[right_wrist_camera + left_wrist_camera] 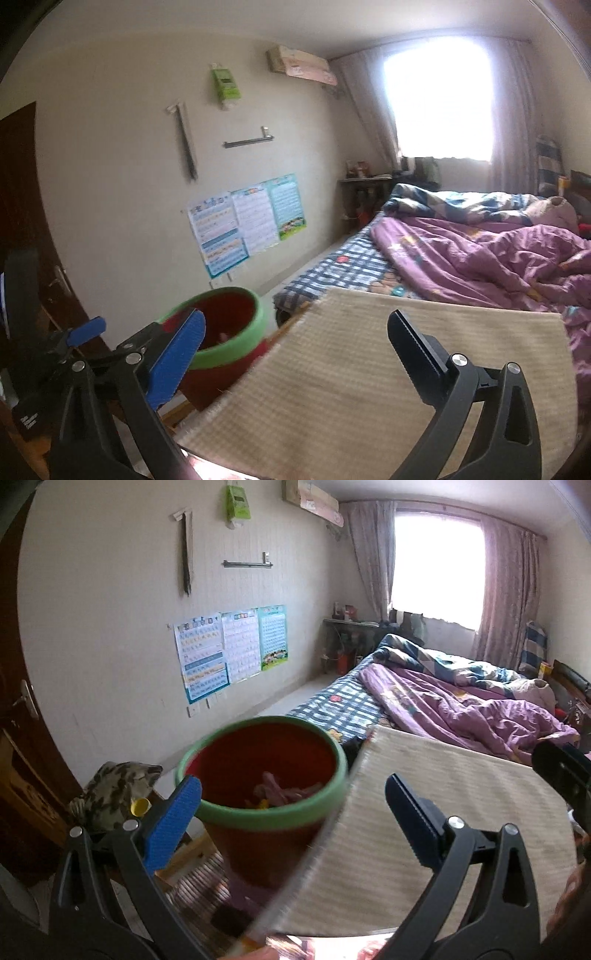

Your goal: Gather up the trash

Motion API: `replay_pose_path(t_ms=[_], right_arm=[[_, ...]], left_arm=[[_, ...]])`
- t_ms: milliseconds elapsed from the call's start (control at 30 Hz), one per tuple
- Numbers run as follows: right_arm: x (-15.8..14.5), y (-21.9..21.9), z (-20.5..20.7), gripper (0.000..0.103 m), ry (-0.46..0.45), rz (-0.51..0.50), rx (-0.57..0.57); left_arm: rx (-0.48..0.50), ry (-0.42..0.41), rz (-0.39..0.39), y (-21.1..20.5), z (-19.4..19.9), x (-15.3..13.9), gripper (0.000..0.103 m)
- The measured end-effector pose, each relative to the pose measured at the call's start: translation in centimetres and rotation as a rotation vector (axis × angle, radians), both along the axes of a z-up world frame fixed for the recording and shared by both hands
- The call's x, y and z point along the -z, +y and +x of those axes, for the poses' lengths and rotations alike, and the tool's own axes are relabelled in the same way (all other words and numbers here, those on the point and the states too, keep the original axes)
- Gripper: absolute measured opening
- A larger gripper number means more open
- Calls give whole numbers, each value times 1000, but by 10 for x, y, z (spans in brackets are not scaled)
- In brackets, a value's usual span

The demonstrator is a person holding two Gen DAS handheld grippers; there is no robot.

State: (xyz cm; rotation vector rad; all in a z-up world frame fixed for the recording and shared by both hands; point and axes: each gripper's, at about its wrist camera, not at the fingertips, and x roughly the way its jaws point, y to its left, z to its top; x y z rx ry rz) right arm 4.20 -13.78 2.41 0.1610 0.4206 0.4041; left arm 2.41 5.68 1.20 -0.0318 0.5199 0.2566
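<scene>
Red round plastic bin with green rim [262, 775] upright at 10 o'clock, pink scraps [284, 790] inside, beige ribbed mat [443, 812] alongside at 3 o'clock, left tool [291, 808] and right tool [295, 343] wide open, empty.

Both grippers look alike: the left gripper [293, 814] and right gripper [295, 349] each have curved black plastic arms with triangular cut-outs, silver round rivets, one textured blue finger pad [171, 823] and one dark ridged one

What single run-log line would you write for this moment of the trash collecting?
stage: at bin | left hand-held gripper: open, empty | right hand-held gripper: open, empty | red bin with green rim: upright, scraps inside | beige mat: beside bin
</scene>
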Motion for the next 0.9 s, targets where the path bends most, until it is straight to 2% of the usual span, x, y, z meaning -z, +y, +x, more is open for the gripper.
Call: replay_pose_path(t_ms=[133,367,900], right_arm=[[-1,-35,-10,96,-10,12,49],[-6,-60,-22,96,-30,2,49],[5,-88,-28,96,7,14,69]], left_arm=[[3,-34,26,-30,-20,-4,98],[29,-59,-6,-64,-34,-15,98],[41,-42,-3,-91,-37,-21,98]])
